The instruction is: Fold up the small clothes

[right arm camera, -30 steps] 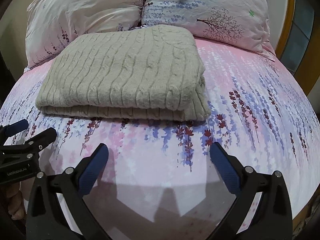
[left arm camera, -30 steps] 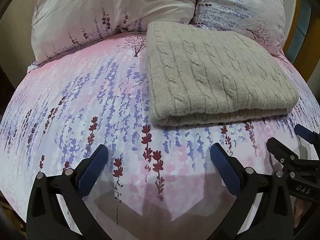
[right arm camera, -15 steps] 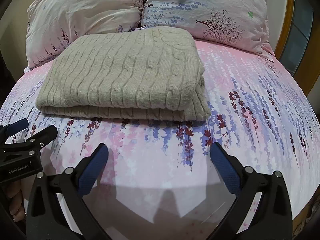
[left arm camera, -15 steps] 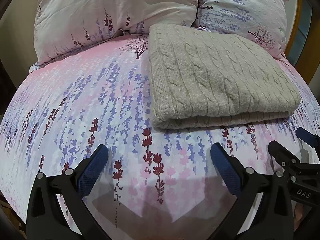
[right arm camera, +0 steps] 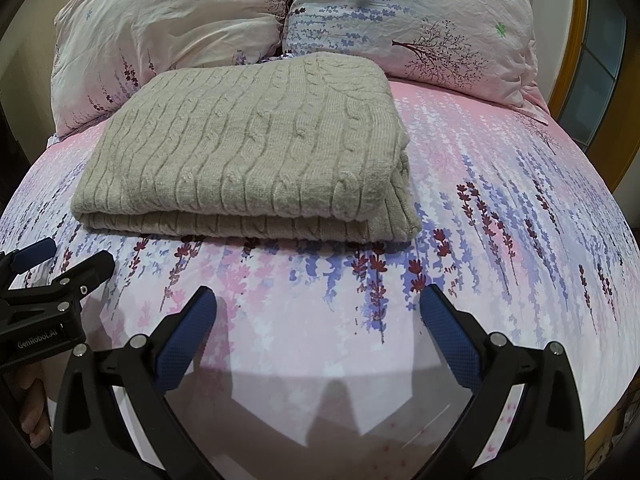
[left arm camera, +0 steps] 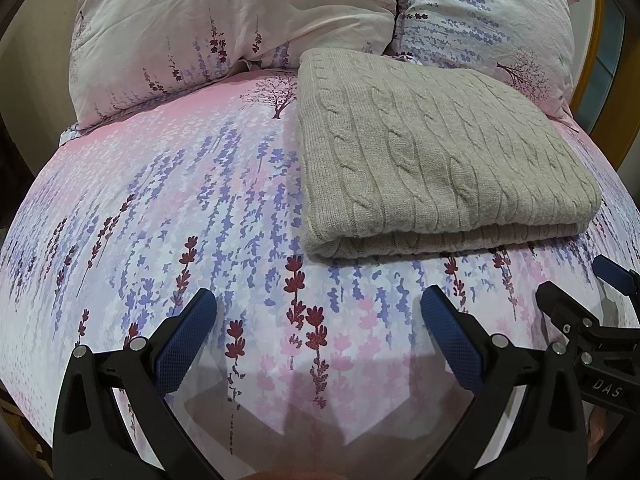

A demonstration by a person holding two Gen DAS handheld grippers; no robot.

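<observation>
A beige cable-knit sweater (left arm camera: 436, 156) lies folded into a flat rectangle on the floral bedspread (left arm camera: 180, 200), its near edge showing stacked layers. It also shows in the right wrist view (right arm camera: 248, 152). My left gripper (left arm camera: 318, 308) is open and empty, hovering over the bedspread in front of the sweater's left corner. My right gripper (right arm camera: 318, 308) is open and empty, in front of the sweater's right corner. Each gripper shows at the edge of the other's view: the right one (left arm camera: 576, 292), the left one (right arm camera: 60, 260).
Two floral pillows (left arm camera: 224, 20) (left arm camera: 488, 12) lean at the head of the bed behind the sweater. A wooden frame (right arm camera: 572, 40) stands at the far right. Open bedspread (right arm camera: 520, 220) lies on both sides of the sweater.
Both grippers have drawn back a little from the sweater and tilted slightly up; the sweater sits lower in both views. It has not moved. Both stay open.
</observation>
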